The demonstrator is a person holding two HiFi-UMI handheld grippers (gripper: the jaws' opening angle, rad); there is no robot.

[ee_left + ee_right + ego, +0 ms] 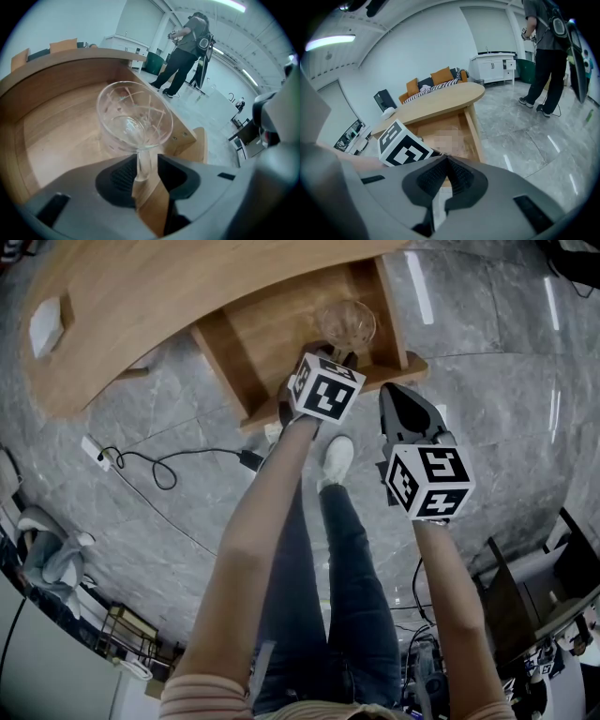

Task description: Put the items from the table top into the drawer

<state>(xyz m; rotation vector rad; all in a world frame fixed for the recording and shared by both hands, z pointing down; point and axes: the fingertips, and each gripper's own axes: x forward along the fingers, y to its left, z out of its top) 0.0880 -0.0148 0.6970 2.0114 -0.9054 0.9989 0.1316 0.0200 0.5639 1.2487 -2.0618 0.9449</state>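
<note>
Count of task items in view: one clear stemmed glass [345, 322], one open wooden drawer [272, 334], one wooden table [141, 296] with a rounded top.

Grippers are counted at two, each carrying one marker cube.

- The left gripper [146, 164] is pointed steeply down into the drawer. In the left gripper view, the stem of the glass is seen between its two pads. The pads are parted, and a narrow gap is seen on the right side of the stem, so the stem is not clamped.
- The bowl of the glass is seen just beyond the jaws, over the right part of the drawer, with its mouth turned upward. The foot is hidden behind the jaws; whether it rests on the drawer floor cannot be told.
- The right gripper [445, 158] is held to the right of the left one, near the drawer's right front corner. Its jaws are brought together tip to tip, and nothing is held between them.

One small white object [45, 326] is seen at the far left of the table top, well apart from the drawer.

On the grey floor left of the drawer, one white power strip [97, 453] with one black cable [159, 470] is noted.

One person [185, 44] is seen standing far off in the room, back turned.

One sofa [436, 82] with orange cushions is seen beyond the table in the right gripper view.
</note>
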